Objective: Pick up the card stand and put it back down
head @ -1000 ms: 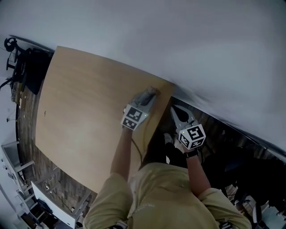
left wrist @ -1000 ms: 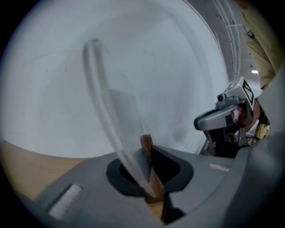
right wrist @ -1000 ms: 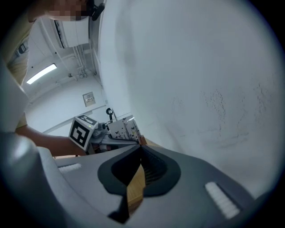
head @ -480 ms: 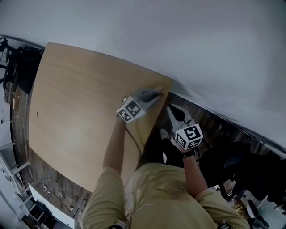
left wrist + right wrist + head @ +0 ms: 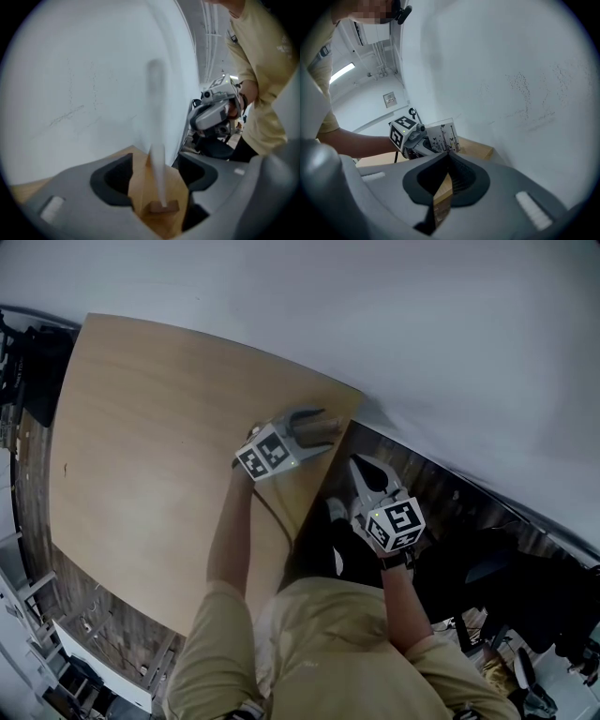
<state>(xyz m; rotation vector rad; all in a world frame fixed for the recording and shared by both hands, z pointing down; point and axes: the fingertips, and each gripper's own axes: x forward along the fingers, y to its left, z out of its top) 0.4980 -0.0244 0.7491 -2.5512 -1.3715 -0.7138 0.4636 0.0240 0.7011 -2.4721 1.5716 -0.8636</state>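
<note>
White card stand, tan table

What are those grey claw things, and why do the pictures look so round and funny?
A person holds a grabbing tool in each hand. One camera sits on the person's head and looks down; each tool carries its own wide camera, which bends the picture. On the wooden table stands a card stand, a little wooden block with a card. The left gripper has just been opening its jaws, with the stand between them, not squeezed. The right gripper hangs beside the table, jaws shut, empty.
</note>
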